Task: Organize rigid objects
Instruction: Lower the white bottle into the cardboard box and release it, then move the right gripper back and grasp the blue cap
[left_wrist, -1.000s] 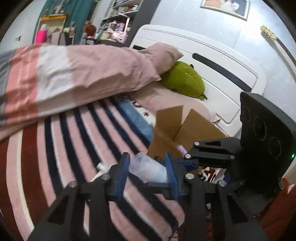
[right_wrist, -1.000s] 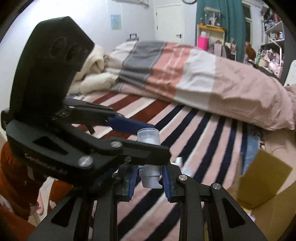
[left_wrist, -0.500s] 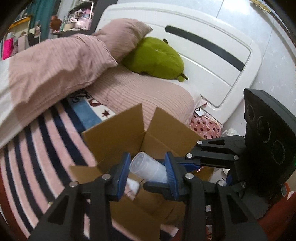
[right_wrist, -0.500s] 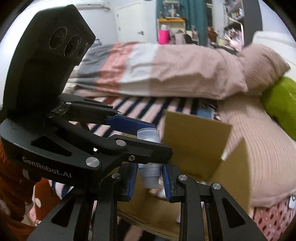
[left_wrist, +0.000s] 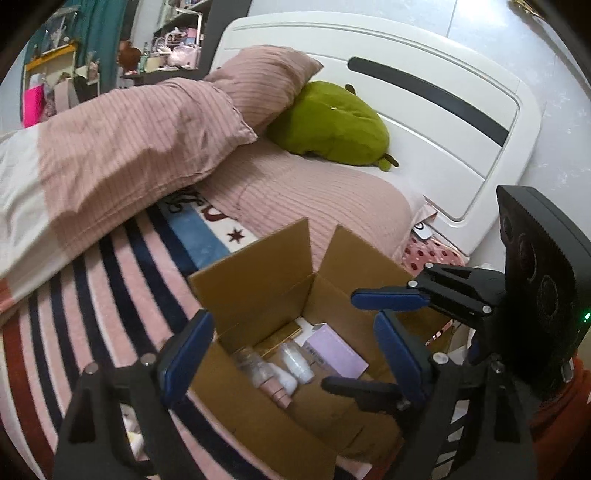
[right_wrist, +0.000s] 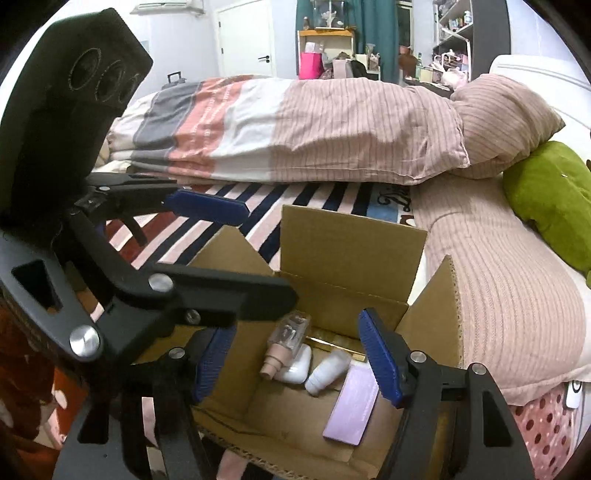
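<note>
Over the open cardboard box (left_wrist: 258, 284) on the striped bedspread (left_wrist: 110, 273), both tools hang nose-down so that anything let go falls inside. The left gripper (left_wrist: 291, 354) has its jaws opening, with nothing between them but the view into the box; the right gripper (right_wrist: 295, 362) is opening too, likewise empty. The box flaps stand up and outward, which keeps the mouth clear. Inside lie a clear pump bottle with a pink nozzle (right_wrist: 284, 343), a white earbud case (right_wrist: 295, 367), a small white bottle (right_wrist: 327, 371), a lilac carton (right_wrist: 352, 410) and a gold-edged flat item (right_wrist: 332, 341) against the far wall — all loosely piled, touching one another.
</note>
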